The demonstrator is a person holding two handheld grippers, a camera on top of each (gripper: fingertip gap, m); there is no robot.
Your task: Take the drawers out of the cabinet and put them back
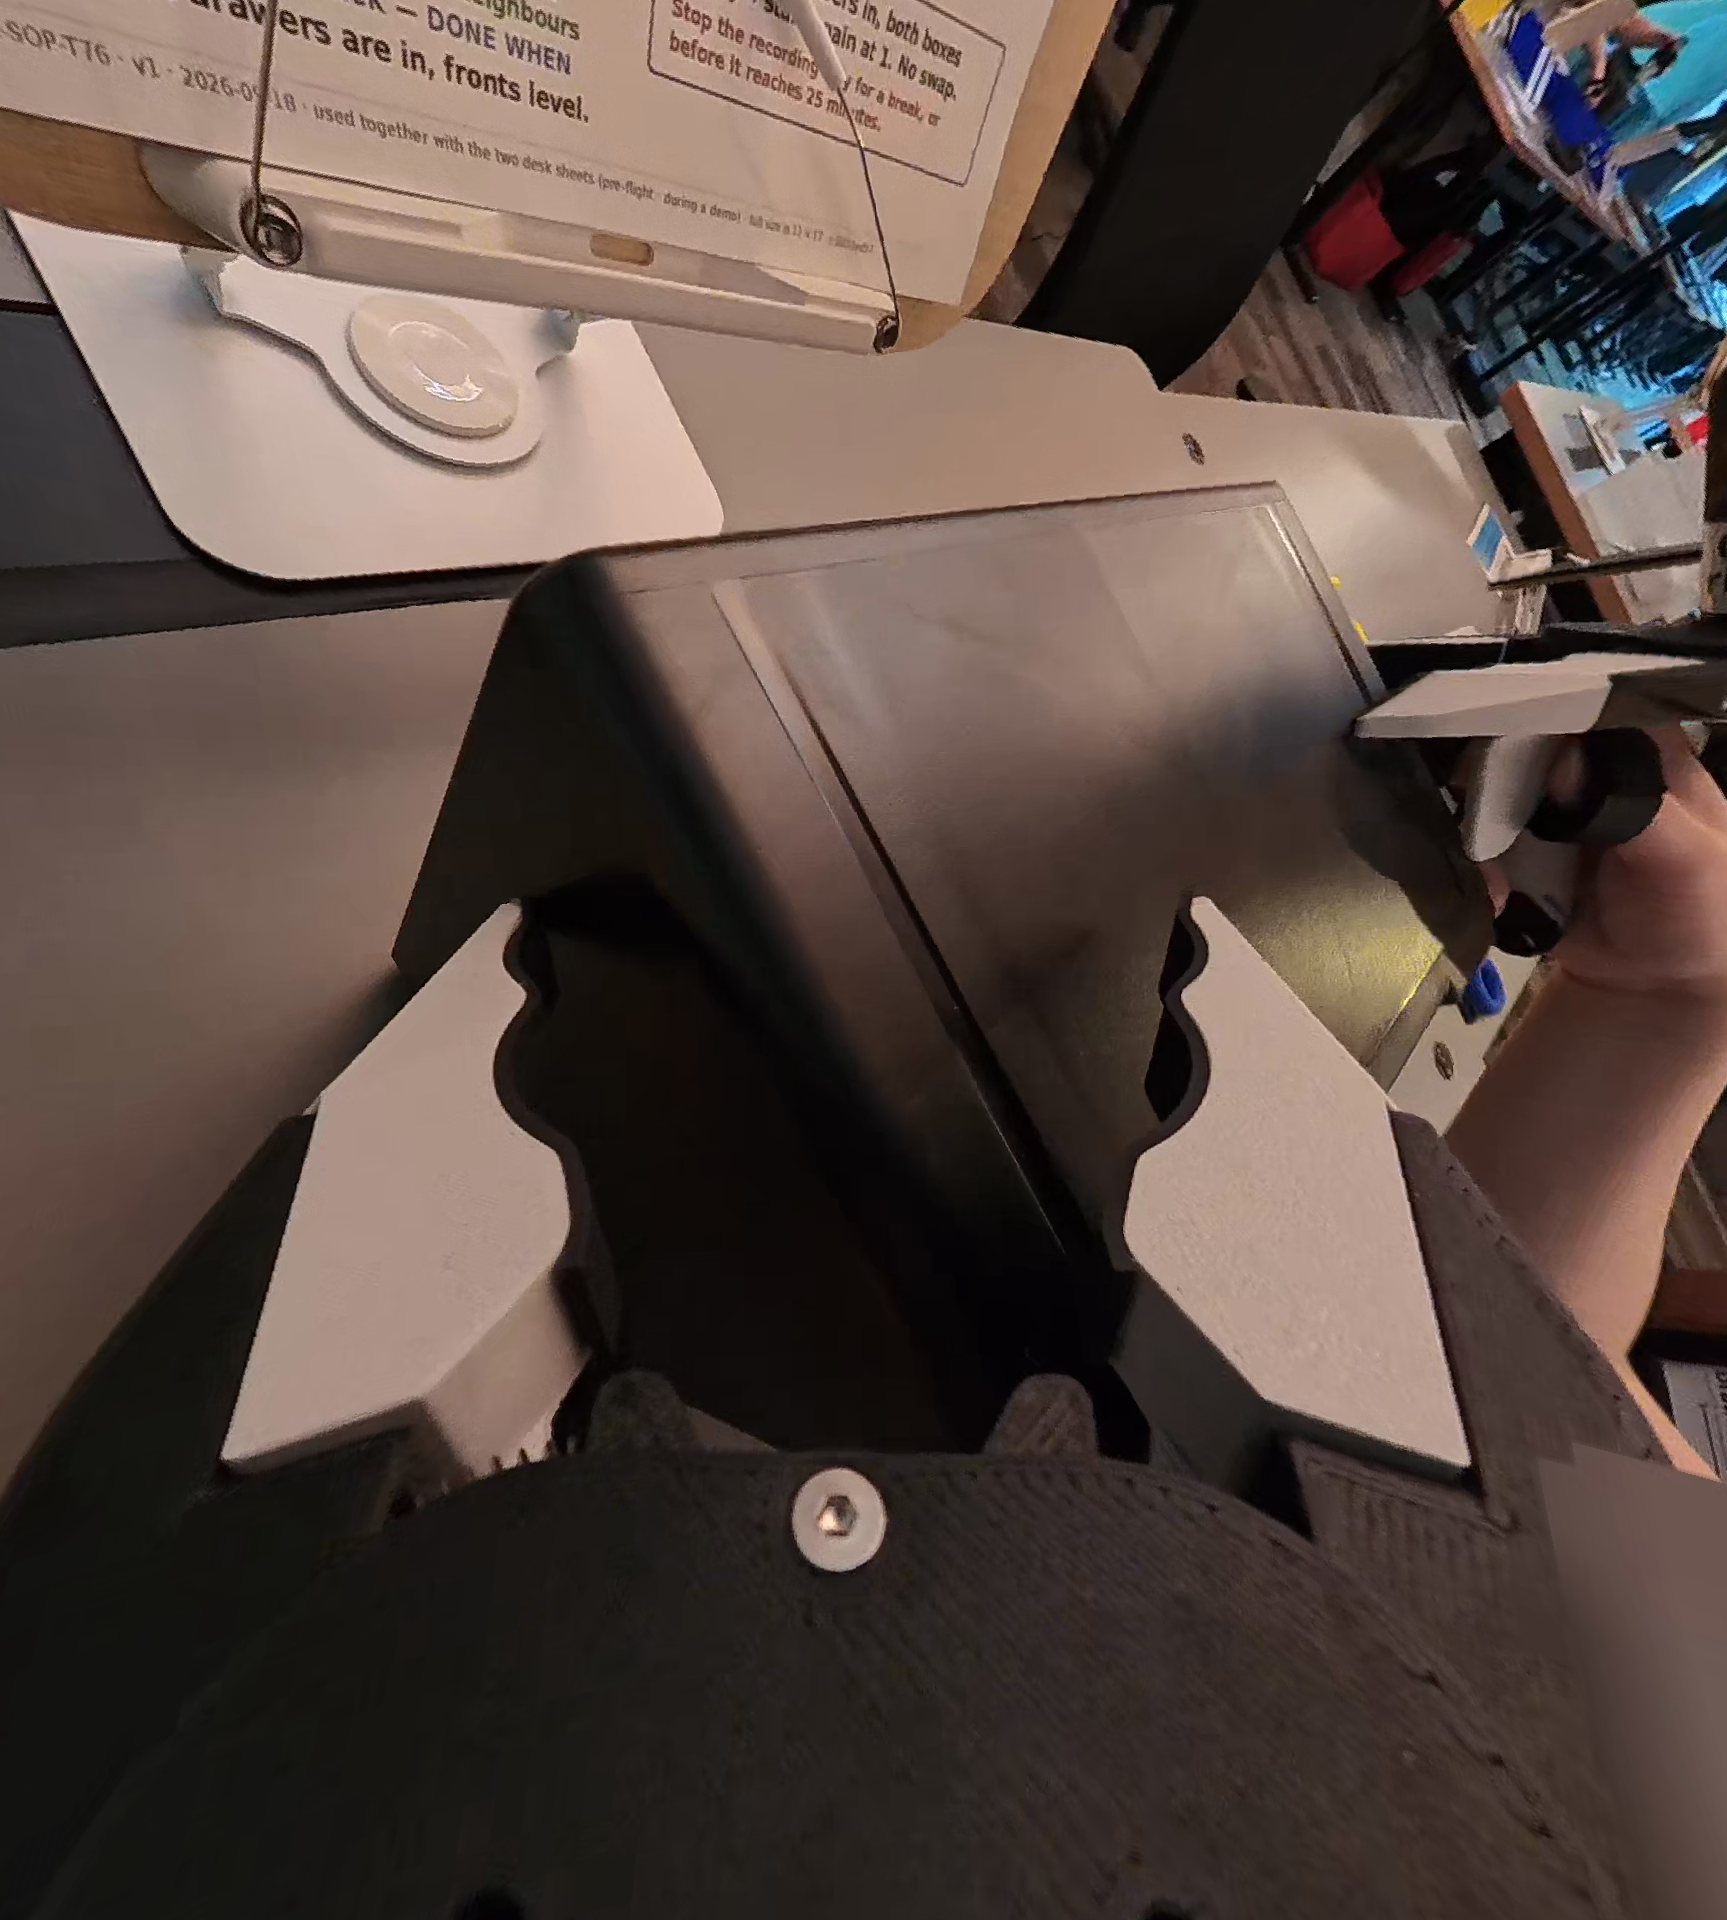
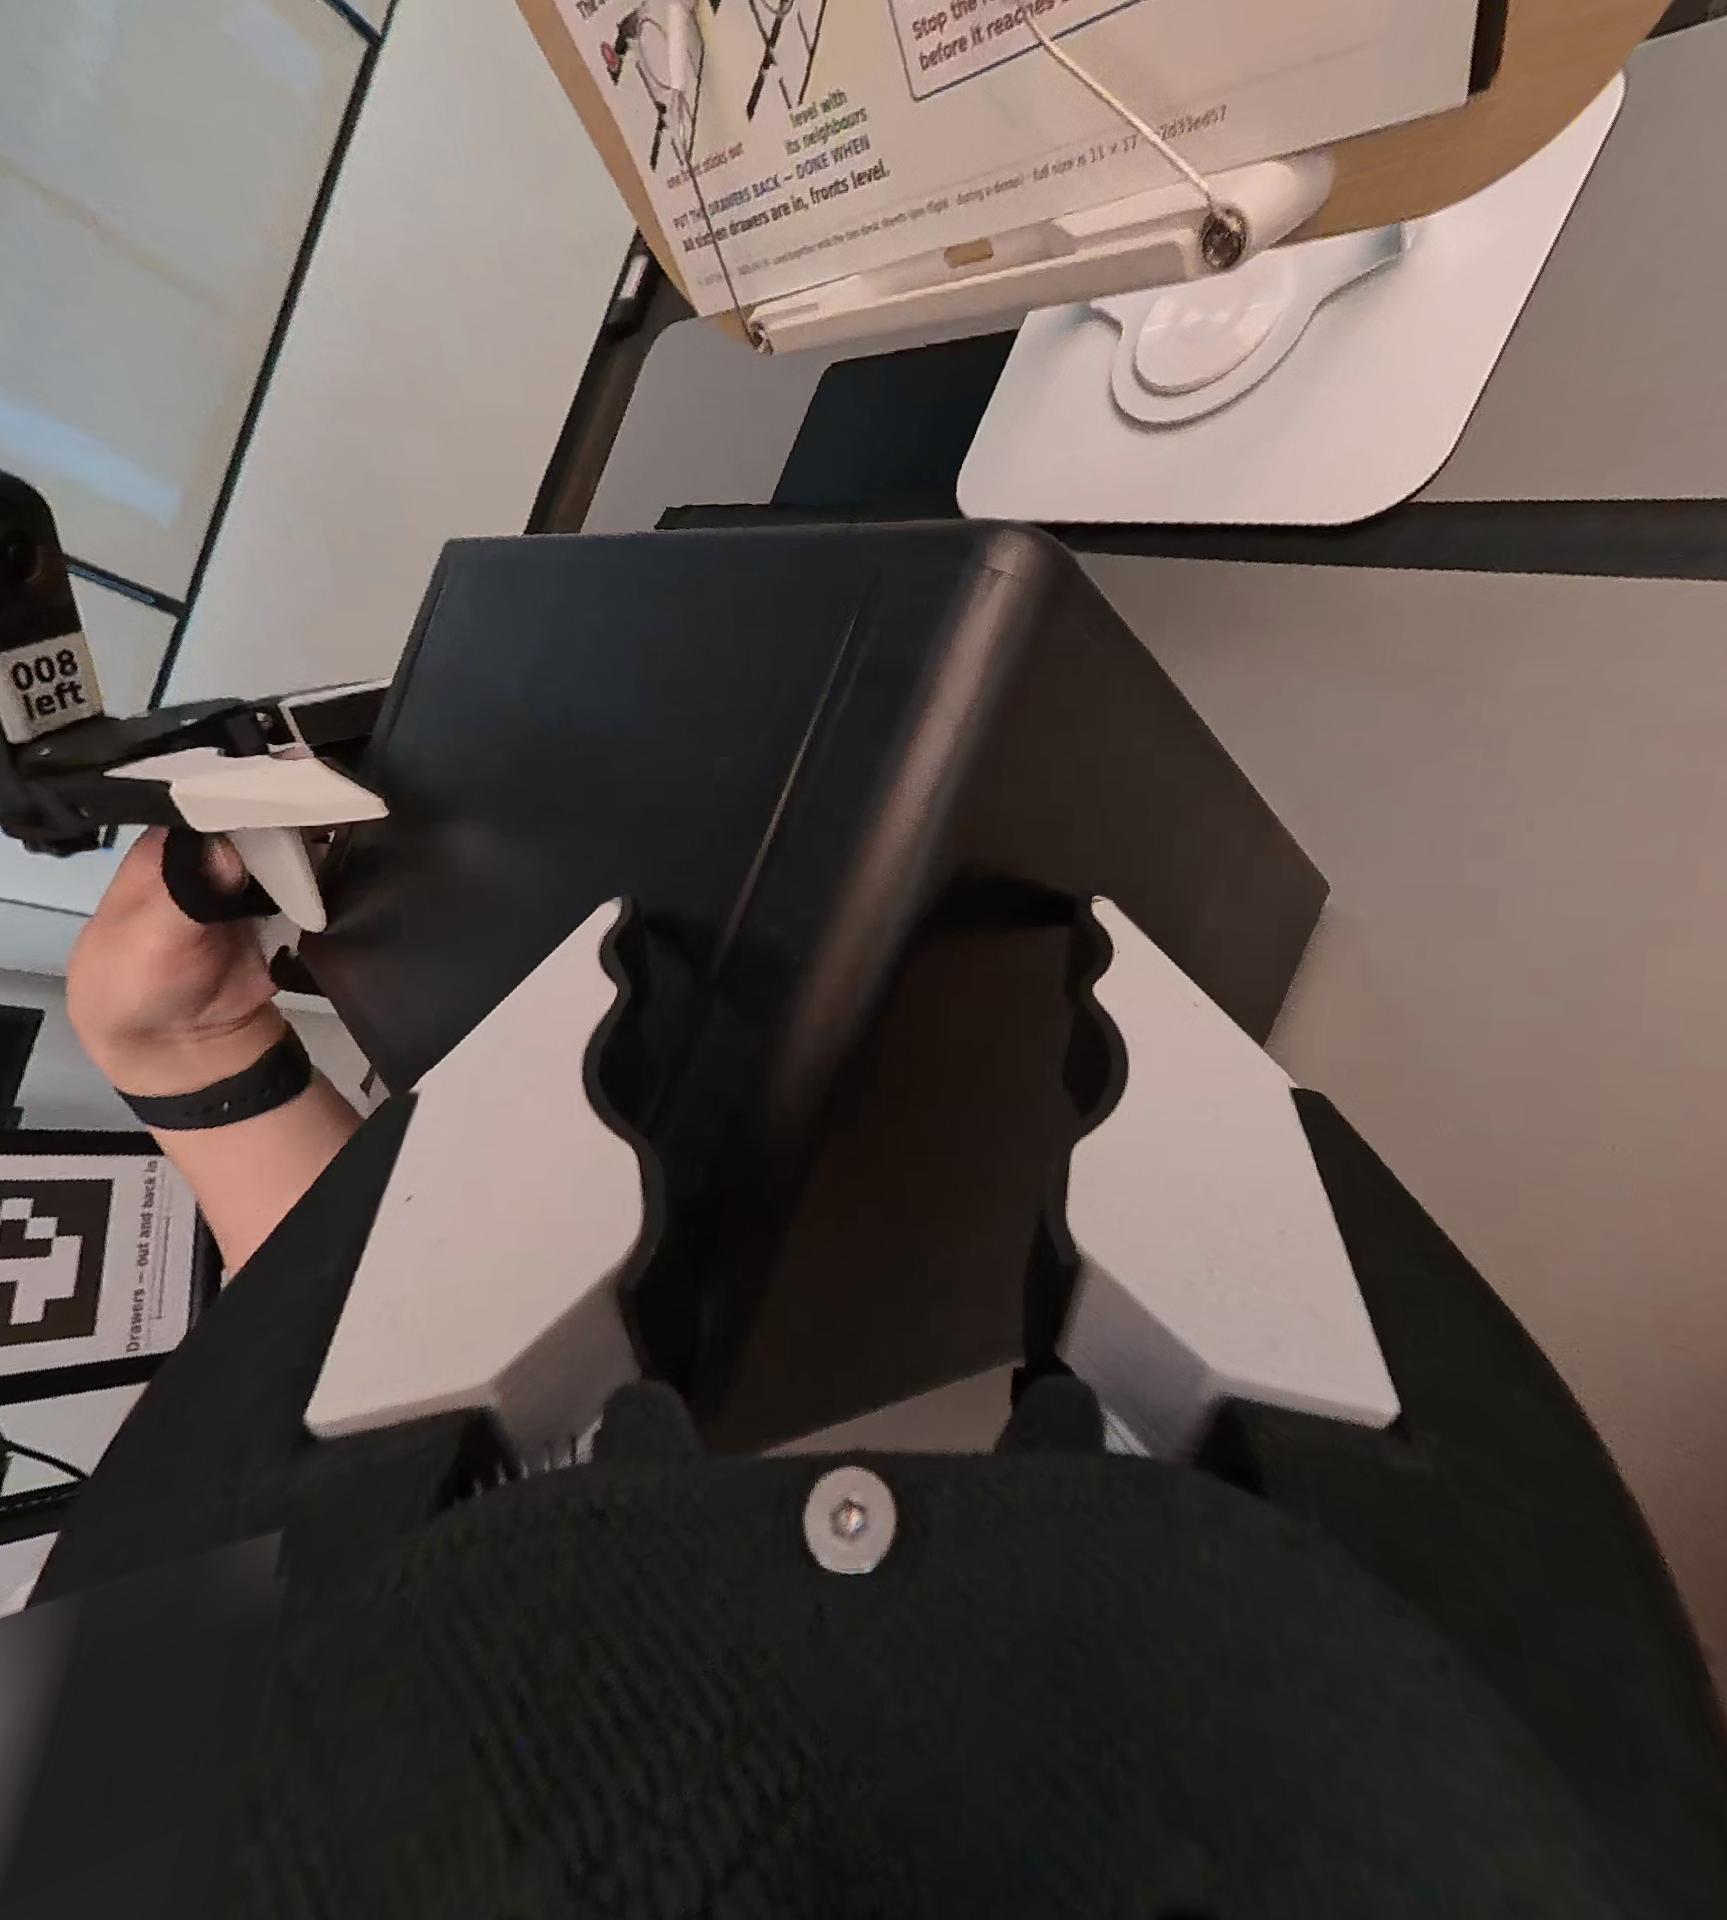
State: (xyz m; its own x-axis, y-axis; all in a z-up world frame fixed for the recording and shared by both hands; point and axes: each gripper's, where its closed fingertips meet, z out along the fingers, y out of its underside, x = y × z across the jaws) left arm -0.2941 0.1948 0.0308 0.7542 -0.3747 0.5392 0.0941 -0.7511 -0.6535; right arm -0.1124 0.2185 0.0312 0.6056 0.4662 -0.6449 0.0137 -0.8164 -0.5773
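Observation:
The black cabinet (image 1: pixel 1046 727) lies between both grippers over the grey table, its smooth panel facing the cameras. My left gripper (image 1: pixel 854 914) has its white fingers spread wide around one end of the cabinet and clamps it. My right gripper (image 2: pixel 859 914) does the same at the other end of the cabinet (image 2: pixel 630 727). Each gripper shows in the other's view, the right (image 1: pixel 1420 769) and the left (image 2: pixel 339 862), both pressed on the cabinet's edges. The drawer fronts are hidden; only small blue (image 1: pixel 1482 987) and yellow bits show at the far edge.
A white stand (image 1: pixel 371 468) holding a wooden board with a printed sheet (image 1: pixel 526 83) stands just behind the cabinet; it also shows in the right wrist view (image 2: pixel 1306 416). A black-and-white marker sheet (image 2: pixel 7 1257) lies at the left. A hand (image 1: pixel 1669 904) holds the right gripper.

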